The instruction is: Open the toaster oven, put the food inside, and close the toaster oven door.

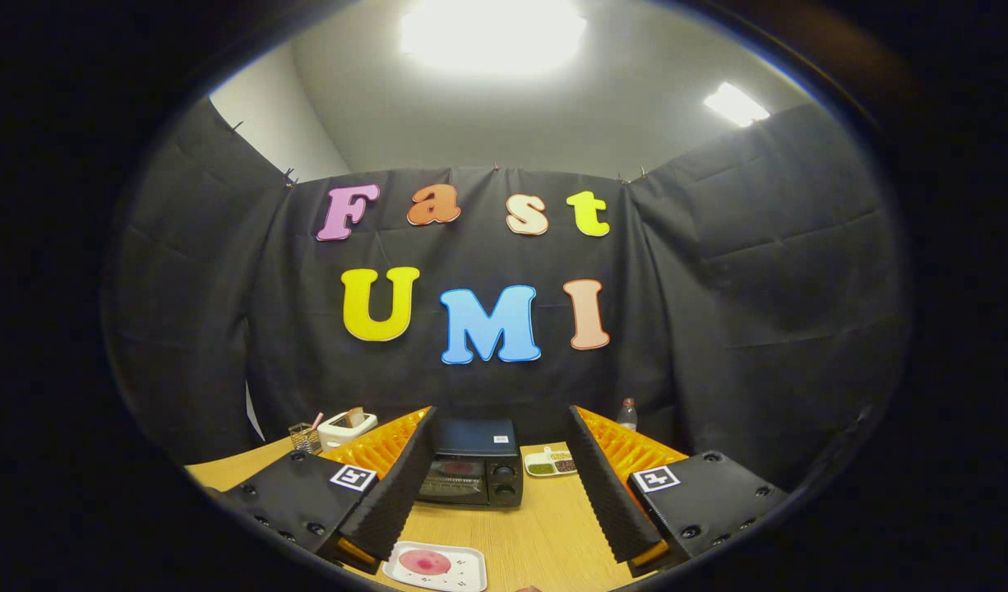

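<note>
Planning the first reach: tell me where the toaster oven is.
The toaster oven sits on the table, beyond the open gripper, beside a snack dish.

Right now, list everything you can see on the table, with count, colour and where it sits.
toaster oven: one, black, door shut, beyond the fingers at the table's back
food tray: one, white, holding a pink round of food, near the fingers
divided dish: one, white, green and dark fillings, right of the oven
bottle: one, clear, behind the dish
white container: one, left of the oven
wire holder: one, dark, beside that container
table: one, light wood
gripper: one, fingers spread wide, holding nothing
</note>
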